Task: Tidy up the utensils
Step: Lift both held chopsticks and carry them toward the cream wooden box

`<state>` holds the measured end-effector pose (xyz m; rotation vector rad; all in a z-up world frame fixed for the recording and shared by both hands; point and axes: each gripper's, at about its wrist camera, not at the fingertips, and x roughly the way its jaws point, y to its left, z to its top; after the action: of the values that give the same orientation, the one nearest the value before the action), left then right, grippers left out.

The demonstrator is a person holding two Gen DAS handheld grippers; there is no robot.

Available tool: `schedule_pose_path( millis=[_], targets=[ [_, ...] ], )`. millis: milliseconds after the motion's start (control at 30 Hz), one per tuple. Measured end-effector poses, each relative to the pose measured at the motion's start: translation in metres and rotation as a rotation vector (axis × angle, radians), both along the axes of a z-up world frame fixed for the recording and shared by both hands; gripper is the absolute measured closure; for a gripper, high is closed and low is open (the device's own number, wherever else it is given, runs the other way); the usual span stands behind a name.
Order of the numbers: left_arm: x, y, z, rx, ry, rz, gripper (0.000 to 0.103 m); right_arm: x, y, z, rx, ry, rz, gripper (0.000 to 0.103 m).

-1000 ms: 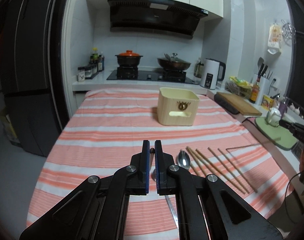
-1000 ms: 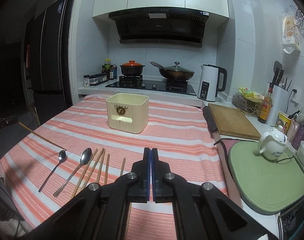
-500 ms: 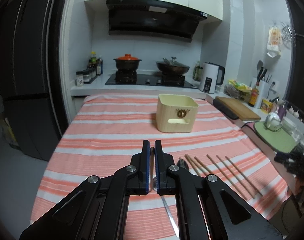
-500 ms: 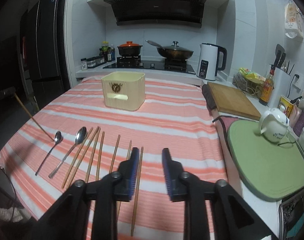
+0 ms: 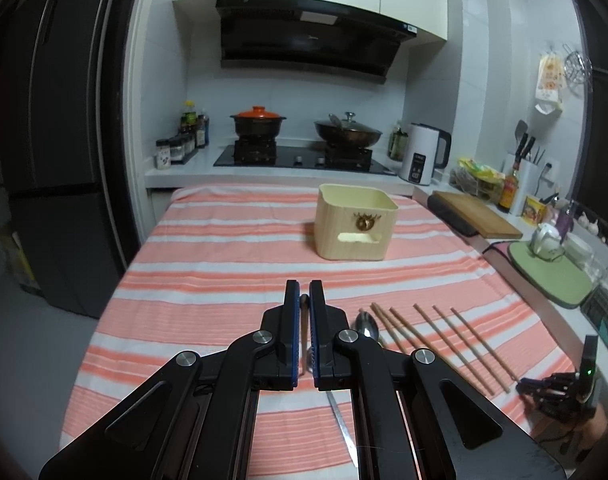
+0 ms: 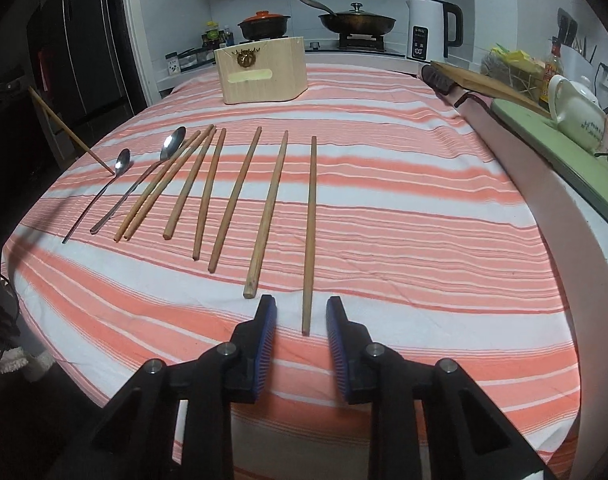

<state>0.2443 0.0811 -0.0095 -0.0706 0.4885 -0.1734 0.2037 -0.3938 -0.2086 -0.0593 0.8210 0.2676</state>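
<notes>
- My right gripper [image 6: 300,330] had been squeezed shut a second before; now it was spread wide and low over the striped cloth [image 6: 403,208].
- The nearest chopstick [image 6: 309,232] lay with its end between my right fingers, not gripped yet (I think a pick-up came next).
- My left gripper [image 5: 304,336] stayed clenched on one chopstick [image 5: 304,322], raised over the cloth.
- The other chopsticks [image 6: 240,196] and two spoons [image 6: 144,176] lay to the left ahead.
- The cream box [image 6: 262,70] stood far ahead, waiting for them.
- The kettle [image 6: 423,26] showed "100".
</notes>
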Motion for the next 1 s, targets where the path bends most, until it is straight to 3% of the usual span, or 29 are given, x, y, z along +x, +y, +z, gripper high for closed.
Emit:
schedule_pose_path(
  millis=[33, 167, 433, 667, 1000],
  targets=[
    [0.0, 0.0, 0.0, 0.0, 0.0, 0.002, 0.101, 0.001, -0.002, 0.0, 0.003, -0.012, -0.018, 0.098],
    [-0.001, 0.002, 0.0, -0.004, 0.001, 0.007, 0.101, 0.003, -0.008, 0.014, 0.013, -0.036, -0.056, 0.098],
    [-0.001, 0.005, 0.0, -0.01, -0.001, 0.004, 0.101, 0.001, -0.008, 0.099, -0.055, -0.199, -0.035, 0.098],
    [0.0, 0.006, 0.003, -0.01, -0.008, 0.006, 0.101, 0.012, -0.004, 0.154, -0.033, -0.286, -0.004, 0.098],
    [0.001, 0.008, 0.01, -0.022, -0.025, -0.002, 0.101, 0.024, 0.006, 0.184, 0.018, -0.334, 0.038, 0.098]
  ],
)
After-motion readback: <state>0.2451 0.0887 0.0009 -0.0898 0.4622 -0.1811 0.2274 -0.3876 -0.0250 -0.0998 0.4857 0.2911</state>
